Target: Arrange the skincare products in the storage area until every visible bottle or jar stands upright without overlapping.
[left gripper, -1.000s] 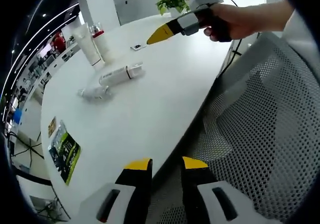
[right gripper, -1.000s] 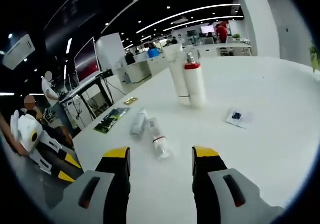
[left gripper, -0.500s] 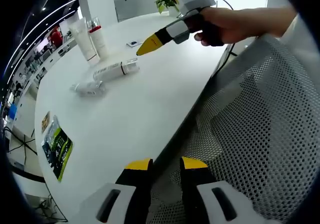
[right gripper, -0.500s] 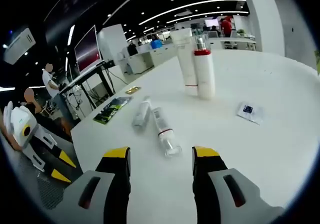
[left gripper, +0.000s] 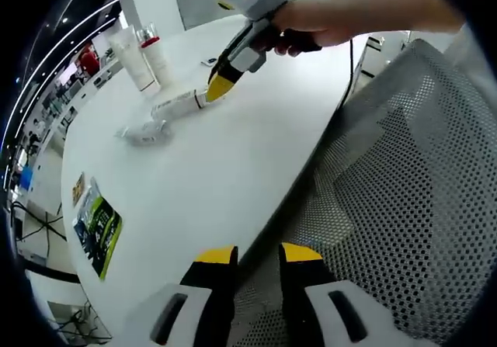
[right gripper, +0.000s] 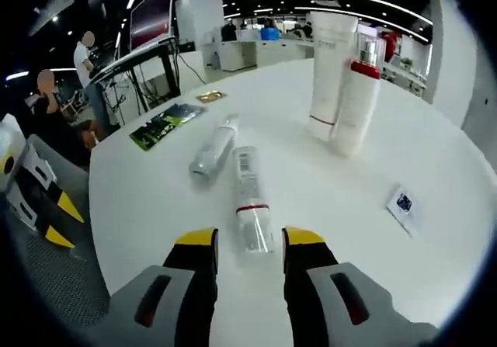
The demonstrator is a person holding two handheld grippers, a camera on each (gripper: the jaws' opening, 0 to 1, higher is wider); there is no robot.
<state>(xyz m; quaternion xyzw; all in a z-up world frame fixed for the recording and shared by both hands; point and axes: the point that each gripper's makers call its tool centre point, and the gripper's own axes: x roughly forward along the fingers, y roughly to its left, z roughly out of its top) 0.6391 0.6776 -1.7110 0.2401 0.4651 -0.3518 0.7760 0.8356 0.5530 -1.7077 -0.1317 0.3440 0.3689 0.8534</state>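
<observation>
right tongs point(right gripper: 247, 241) open astride lying bottle point(right gripper: 249, 199); left tongs point(left gripper: 256, 255) open, idle

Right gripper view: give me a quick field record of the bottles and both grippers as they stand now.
surface: white table
standing: white tube and red-collared bottle, upright, side by side
lying: clear-capped bottle and silver bottle, both on their sides
right gripper: open, jaws either side of the clear-capped bottle's cap end, not closed on it
left gripper: jaws slightly apart, empty, held off the table edge over a mesh chair
other items: small card; green leaflet
</observation>
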